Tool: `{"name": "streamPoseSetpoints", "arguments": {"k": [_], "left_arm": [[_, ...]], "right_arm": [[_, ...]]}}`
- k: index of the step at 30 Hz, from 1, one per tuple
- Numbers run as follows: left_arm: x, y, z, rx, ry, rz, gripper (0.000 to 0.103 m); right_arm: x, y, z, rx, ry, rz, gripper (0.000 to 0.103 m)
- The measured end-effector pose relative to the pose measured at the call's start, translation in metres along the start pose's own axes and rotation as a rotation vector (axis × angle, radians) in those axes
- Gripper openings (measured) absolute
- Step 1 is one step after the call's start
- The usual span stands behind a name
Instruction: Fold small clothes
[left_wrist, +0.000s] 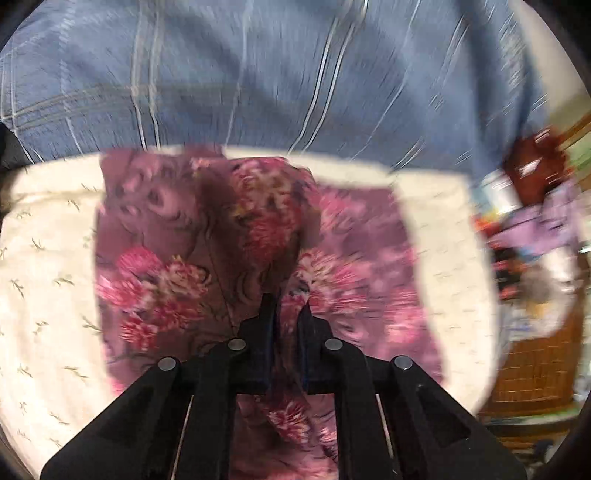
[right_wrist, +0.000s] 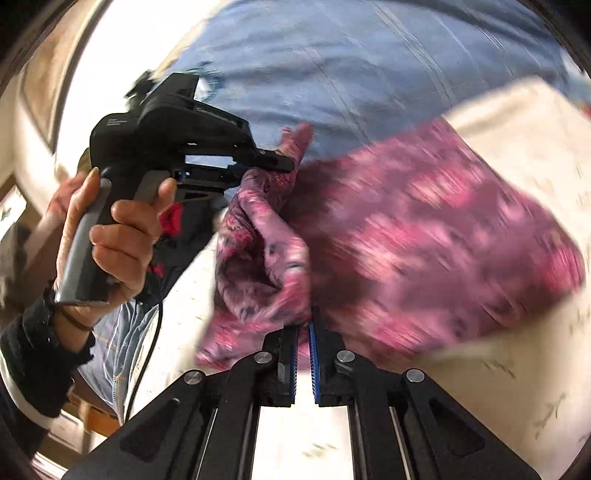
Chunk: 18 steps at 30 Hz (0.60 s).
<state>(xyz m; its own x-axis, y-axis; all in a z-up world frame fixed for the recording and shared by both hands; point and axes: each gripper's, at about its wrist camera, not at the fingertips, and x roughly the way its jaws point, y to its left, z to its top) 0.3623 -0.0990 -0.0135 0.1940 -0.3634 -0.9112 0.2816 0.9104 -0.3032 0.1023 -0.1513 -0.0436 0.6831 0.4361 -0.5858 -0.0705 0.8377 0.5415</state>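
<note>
A small pink and purple floral garment (left_wrist: 166, 280) lies on a cream sheet (left_wrist: 48, 258). My left gripper (left_wrist: 287, 310) is shut on a raised fold of the cloth, which hangs up between its fingers. In the right wrist view the same garment (right_wrist: 424, 229) spreads to the right, blurred. My right gripper (right_wrist: 303, 328) is shut on a bunched edge of it. The left gripper (right_wrist: 286, 162) shows there at upper left, held by a hand (right_wrist: 118, 243), its tips pinching another corner of the cloth. The stretch of fabric between the two grips sags in a bunch.
A blue striped cover (left_wrist: 258, 74) lies beyond the cream sheet. At the right edge sits blurred clutter of bottles and packets (left_wrist: 524, 221), above a brown woven piece of furniture (left_wrist: 532, 362). A dark sleeve (right_wrist: 33, 354) covers the wrist at lower left.
</note>
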Motion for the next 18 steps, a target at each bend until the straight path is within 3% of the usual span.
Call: {"name": "streamPoseSetpoints", "arguments": {"k": [2,4,6,8,9,10,11,12,15,18], "left_arm": [[0.024,-0.009,-0.006,-0.015,0.01,0.097,0.013],[0.024,-0.019,-0.01,-0.001,-0.046,0.161,0.019],[0.021,-0.032,-0.012,0.039,-0.044,0.195,0.029],[0.009,-0.04,-0.013,0.059,-0.048,0.205,0.029],[0.001,-0.041,-0.011,0.064,-0.052,0.184,0.033],[-0.009,-0.041,-0.008,0.065,-0.057,0.162,0.047],[-0.019,-0.04,-0.005,0.057,-0.068,0.165,0.057],[-0.028,-0.037,0.0,0.046,-0.08,0.175,0.078],[-0.035,-0.029,0.011,0.046,-0.055,0.185,0.082],[-0.015,-0.032,0.015,0.075,0.049,0.225,0.082]], "right_arm": [[0.002,-0.019,-0.004,0.049,0.02,0.012,0.005],[0.001,-0.034,-0.006,0.093,0.025,0.034,0.001],[-0.003,-0.042,-0.006,0.123,0.023,0.081,0.007],[-0.008,-0.043,-0.004,0.107,0.028,0.103,0.009],[-0.012,-0.041,-0.003,0.094,0.026,0.106,0.016],[-0.015,-0.04,-0.003,0.086,0.019,0.116,0.02],[-0.02,-0.039,-0.003,0.077,0.005,0.13,0.034],[-0.023,-0.037,-0.002,0.068,-0.016,0.142,0.051],[-0.027,-0.029,0.004,0.029,-0.059,0.159,0.062],[-0.015,-0.018,0.012,-0.035,-0.046,0.144,0.064]]}}
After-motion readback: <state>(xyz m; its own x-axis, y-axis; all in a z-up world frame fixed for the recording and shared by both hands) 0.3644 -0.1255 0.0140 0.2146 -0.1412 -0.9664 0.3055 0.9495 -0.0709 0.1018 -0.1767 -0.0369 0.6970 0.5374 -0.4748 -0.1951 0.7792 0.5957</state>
